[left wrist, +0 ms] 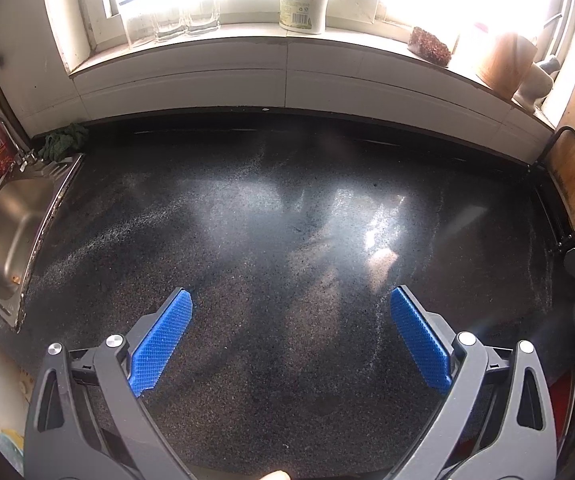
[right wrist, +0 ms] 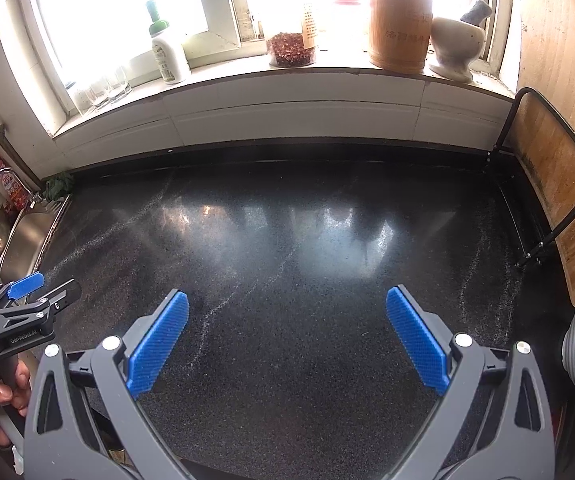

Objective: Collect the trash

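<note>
seen only from the right wrist: mortar and pestle point(right wrist: 457, 46) on the sill, left gripper point(right wrist: 45, 290) side-on (jaws spread, empty). right gripper point(right wrist: 287, 316) jaws likewise wide over dark speckled table point(right wrist: 287, 240). no trash visible. sink point(left wrist: 11, 232) at left, cutting board point(right wrist: 555, 200) at right.

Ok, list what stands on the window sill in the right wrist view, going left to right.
Clear drinking glasses → white plastic bottle with green cap → clear tub of reddish dried bits → round wooden utensil holder → pale stone mortar with pestle.
</note>
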Tool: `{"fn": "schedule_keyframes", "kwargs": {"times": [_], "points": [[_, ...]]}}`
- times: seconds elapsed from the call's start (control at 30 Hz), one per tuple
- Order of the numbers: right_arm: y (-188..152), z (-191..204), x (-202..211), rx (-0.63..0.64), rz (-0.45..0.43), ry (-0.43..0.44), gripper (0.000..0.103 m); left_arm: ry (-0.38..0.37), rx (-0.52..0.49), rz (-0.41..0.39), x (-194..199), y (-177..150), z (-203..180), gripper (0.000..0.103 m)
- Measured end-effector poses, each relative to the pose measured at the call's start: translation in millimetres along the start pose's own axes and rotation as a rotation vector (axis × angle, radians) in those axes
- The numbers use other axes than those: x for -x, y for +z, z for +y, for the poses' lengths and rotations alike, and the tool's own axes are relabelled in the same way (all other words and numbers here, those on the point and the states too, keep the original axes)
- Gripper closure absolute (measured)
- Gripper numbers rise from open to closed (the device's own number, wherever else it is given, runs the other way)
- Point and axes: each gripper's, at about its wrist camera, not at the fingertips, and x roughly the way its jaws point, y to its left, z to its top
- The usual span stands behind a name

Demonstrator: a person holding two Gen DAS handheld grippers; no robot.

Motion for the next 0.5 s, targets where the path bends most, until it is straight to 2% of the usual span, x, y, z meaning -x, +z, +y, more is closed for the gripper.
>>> {"fn": "schedule_keyframes", "kwargs": {"times": [0.27, 0.5], "points": [[-0.1, 0.7, -1.8, 0.000, 0.001, -0.006, 0.007, 0.012, 0.010, 0.005, -3.6, 2.2, 0.9, 0.007], [1.1, -0.9, -6.0, -0.005, 0.006, -0.010, 0.007, 0.026, -0.003, -0.048, 1.7, 4.3, -0.2, 0.007]]}}
